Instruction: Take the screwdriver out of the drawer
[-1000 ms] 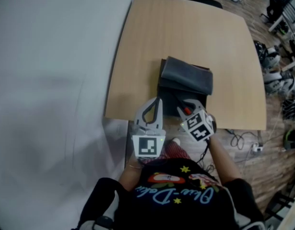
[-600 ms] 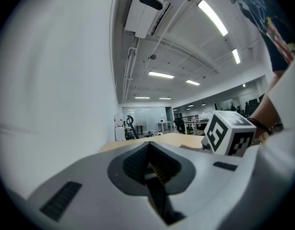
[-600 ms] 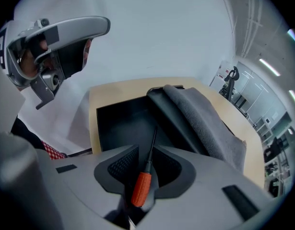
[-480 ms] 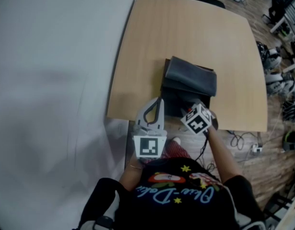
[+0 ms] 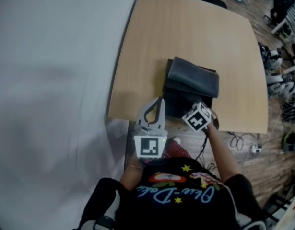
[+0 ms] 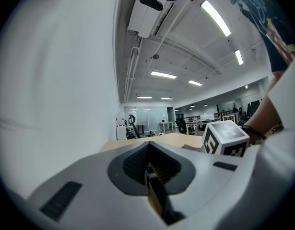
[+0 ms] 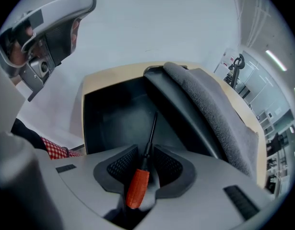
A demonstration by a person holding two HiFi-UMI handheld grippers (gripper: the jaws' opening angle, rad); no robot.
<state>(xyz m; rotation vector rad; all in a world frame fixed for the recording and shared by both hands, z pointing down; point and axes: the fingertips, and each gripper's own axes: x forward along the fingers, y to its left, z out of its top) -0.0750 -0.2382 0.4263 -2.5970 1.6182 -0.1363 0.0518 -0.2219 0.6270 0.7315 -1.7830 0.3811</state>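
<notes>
Screwdriver [image 7: 136, 185] in right gripper [image 7: 145, 153]; tip lost against drawer [image 7: 109, 121].

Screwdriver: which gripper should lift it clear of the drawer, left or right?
Right. The right gripper is shut on the screwdriver near its orange handle, with the shaft pointing into the open drawer. The left gripper is shut on nothing, off to the drawer's side.
</notes>
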